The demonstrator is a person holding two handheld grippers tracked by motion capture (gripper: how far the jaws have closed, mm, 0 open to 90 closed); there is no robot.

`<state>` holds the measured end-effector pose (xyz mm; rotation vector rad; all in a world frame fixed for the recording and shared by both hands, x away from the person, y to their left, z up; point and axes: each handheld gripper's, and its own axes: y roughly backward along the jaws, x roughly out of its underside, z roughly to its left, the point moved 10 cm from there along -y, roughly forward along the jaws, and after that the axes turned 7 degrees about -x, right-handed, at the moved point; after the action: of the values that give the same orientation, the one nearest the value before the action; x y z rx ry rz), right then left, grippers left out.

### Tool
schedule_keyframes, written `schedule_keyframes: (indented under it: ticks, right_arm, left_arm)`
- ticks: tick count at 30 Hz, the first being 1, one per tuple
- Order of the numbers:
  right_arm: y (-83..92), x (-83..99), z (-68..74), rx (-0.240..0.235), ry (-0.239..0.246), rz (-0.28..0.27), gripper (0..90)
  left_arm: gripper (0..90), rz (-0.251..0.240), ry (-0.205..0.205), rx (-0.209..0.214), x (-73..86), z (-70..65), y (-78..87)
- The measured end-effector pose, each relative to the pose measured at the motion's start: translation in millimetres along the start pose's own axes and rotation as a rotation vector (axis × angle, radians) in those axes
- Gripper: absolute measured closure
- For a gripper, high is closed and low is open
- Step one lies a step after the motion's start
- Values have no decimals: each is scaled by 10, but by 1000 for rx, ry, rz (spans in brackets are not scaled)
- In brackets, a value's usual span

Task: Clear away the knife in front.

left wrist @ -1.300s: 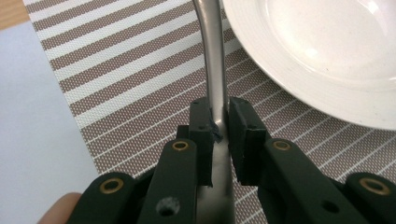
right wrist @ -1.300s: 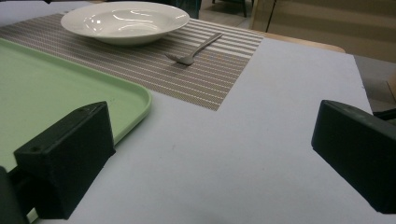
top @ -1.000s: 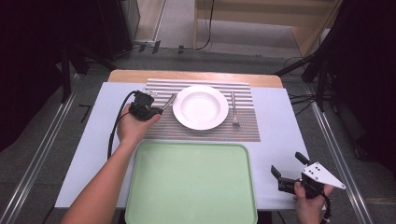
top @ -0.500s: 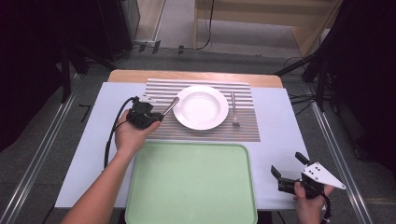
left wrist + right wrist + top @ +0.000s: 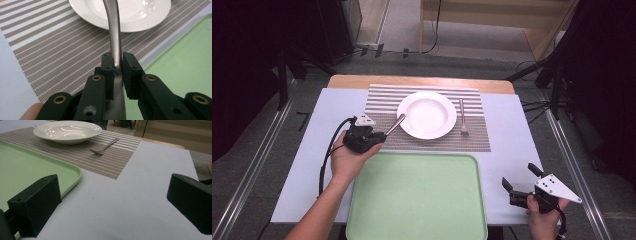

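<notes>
Steel is what's clamped in the left gripper [image 5: 381, 136]: the handle of a spoon [image 5: 114, 37] is pinched tight between the two black pads, as seen in the left gripper view, with the rest of the handle running up toward the white plate [image 5: 427, 114]. In the high view the spoon is found at about 8 o'clock from the plate, its far end just beside the plate's rim, held over the lower left part of the striped placemat [image 5: 382, 100]; whether it touches the mat can't be told. A fork [image 5: 463, 118] is laid on the mat at 3 o'clock from the plate, tines pointed toward the near edge. The green tray [image 5: 412, 200] is set at 6 o'clock, just below the mat on the pale blue table cover [image 5: 512, 130]. The right gripper [image 5: 520, 181] is parked well apart at roughly 4 o'clock, off the tray's right edge, jaws spread wide with nothing between them, as shown in the right gripper view too.
</notes>
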<state>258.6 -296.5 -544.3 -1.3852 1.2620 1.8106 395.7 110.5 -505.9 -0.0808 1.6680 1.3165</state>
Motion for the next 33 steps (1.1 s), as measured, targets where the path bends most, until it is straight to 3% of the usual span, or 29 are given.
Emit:
schedule_keyframes:
  ticks: [16,28,33]
  right_arm:
    - [-2,-2,9,-2,15,1,0]
    - [2,-3,13,-2,10,-1,0]
    - [5,-4,15,-2,7,-1,0]
  left_arm:
    - [794,-46,0,39,210,-281,255]
    - [794,-54,0,89,393,-556,327]
    - [794,-59,-5,91,443,-622,351]
